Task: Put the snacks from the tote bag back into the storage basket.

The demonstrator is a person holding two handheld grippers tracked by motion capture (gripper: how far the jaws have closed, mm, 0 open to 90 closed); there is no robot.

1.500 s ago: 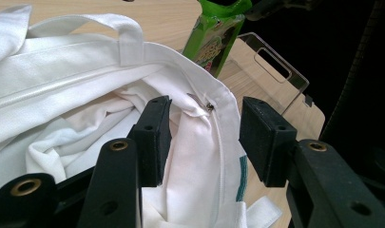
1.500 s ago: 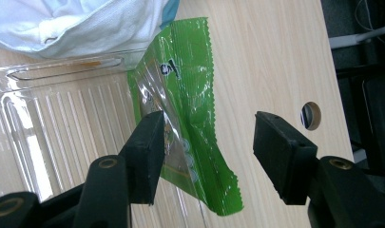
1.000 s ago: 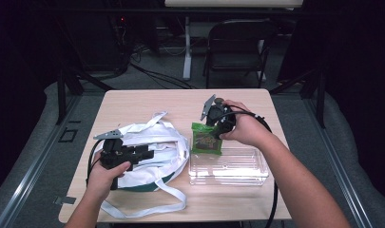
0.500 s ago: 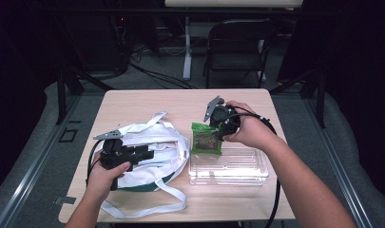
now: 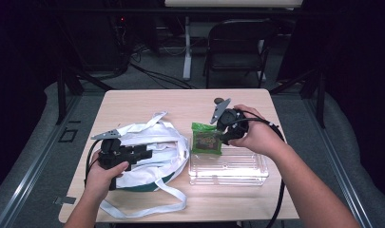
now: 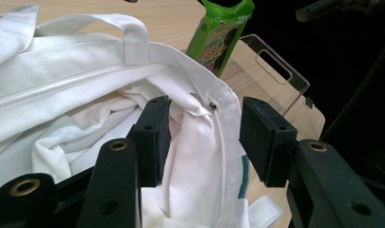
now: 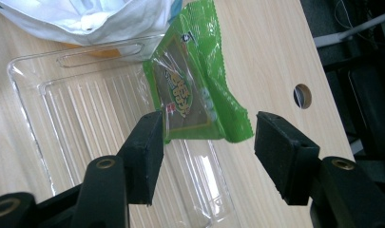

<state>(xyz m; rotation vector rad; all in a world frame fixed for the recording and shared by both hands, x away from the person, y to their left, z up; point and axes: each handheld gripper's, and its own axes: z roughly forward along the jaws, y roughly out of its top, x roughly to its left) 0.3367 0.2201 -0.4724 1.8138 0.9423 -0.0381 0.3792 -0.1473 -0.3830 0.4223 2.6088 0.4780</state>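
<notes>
The left gripper [image 5: 145, 152] was held low at the left, gripped from behind by the left hand [image 5: 104, 170], with the forearm entering from the bottom edge. Its fingers [image 6: 152, 137] stood partly apart and pointed toward the right. The right gripper [image 5: 222, 136] was held higher by the right hand [image 5: 256, 137], its forearm angled in from the lower right. Its fingers [image 7: 145, 152] stood apart, pressing on nothing.

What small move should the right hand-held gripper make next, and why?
Probably close the right hand-held gripper on the green plastic snack packet: its jaws stand open around the packet's lower end, above the clear plastic tray.
</notes>
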